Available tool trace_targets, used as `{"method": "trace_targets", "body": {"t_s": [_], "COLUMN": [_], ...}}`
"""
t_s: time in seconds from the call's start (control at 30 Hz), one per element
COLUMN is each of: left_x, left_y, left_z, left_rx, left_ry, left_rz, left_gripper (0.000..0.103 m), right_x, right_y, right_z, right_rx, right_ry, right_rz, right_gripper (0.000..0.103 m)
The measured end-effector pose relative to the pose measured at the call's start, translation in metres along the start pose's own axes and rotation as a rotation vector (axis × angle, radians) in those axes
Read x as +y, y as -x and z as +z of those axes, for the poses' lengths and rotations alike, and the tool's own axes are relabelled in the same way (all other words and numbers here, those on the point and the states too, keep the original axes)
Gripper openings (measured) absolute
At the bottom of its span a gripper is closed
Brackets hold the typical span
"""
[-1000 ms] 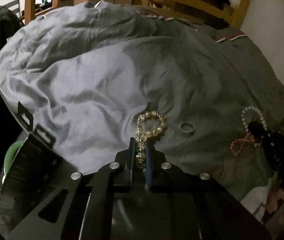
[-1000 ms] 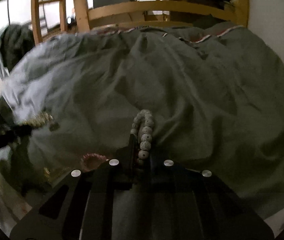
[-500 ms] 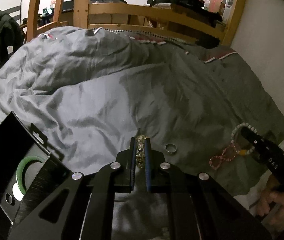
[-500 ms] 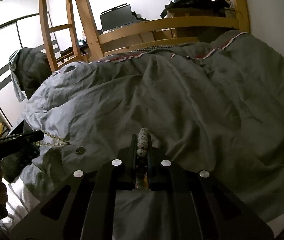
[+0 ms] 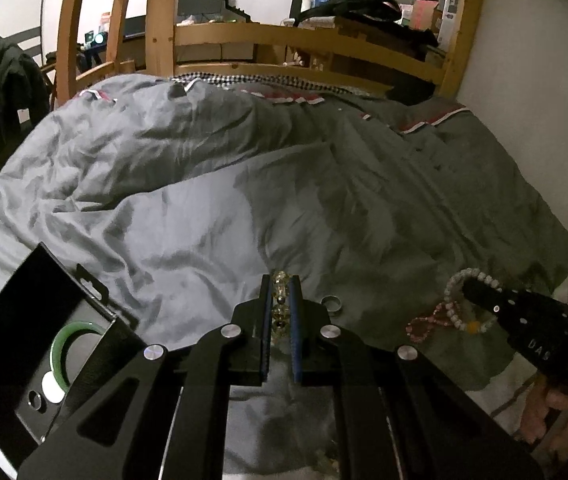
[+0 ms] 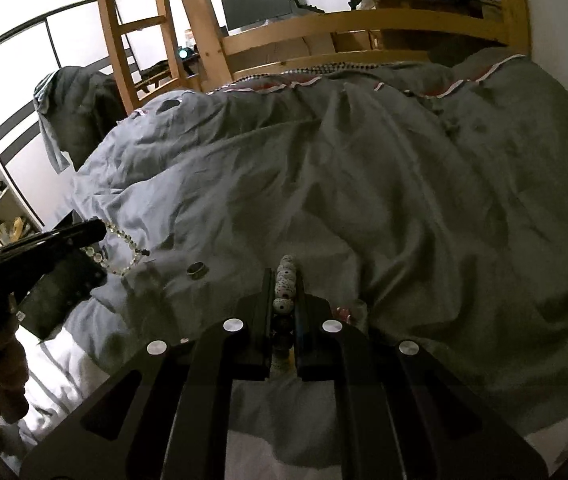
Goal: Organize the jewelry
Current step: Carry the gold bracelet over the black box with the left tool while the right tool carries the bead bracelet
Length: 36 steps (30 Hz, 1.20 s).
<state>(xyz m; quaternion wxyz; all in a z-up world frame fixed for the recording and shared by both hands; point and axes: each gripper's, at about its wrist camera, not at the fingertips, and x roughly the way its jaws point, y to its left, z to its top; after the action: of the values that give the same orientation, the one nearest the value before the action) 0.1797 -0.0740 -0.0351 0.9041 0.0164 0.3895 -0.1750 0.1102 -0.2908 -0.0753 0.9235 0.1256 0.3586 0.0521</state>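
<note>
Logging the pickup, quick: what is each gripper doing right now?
Left gripper: shut on the yellow bead bracelet.
Right gripper: shut on the white speckled bead bracelet.

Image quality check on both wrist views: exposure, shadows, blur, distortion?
Left wrist: dim and grainy, duvet lit at left, shadowed at right, bed frame bowed by fisheye. Right wrist: bright wall blown out, person's hand soft at the edge, speckled bracelet sharp.

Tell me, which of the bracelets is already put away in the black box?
The green bangle, a smooth solid ring in the black box. The yellow beaded bracelet and white beaded bracelet are each clamped in jaws.
</note>
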Motion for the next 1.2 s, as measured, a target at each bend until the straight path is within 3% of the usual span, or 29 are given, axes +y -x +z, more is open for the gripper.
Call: {"method": "trace_targets", "body": {"t_s": [0.4, 0.67, 0.9, 1.2], "left_x": [0.001, -0.002, 0.01, 0.044], "left_y": [0.055, 0.086, 0.11, 0.132], "left_z": [-0.009, -0.017, -0.029, -0.022], "left_rx": [0.022, 0.048, 0.075, 0.068], "left_ry": [0.045, 0.023, 0.037, 0.075], "left_rz": [-0.01, -0.007, 0.006, 0.023], "left_gripper": [0.008, 0.008, 0.008, 0.008], "right_x": [0.017, 0.033, 0.067, 0.129], "right_y": [0.056, 0.081, 0.096, 0.1], "right_z": [0.009, 0.007, 0.01, 0.028], "right_rx": [0.012, 0.073, 0.102, 0.124], "right_ry": [-0.024, -0.049, -0.006, 0.077], "right_rz": [-0.006, -0.012, -0.011, 0.044], "right_gripper": [0.009, 0.009, 0.009, 0.009]}}
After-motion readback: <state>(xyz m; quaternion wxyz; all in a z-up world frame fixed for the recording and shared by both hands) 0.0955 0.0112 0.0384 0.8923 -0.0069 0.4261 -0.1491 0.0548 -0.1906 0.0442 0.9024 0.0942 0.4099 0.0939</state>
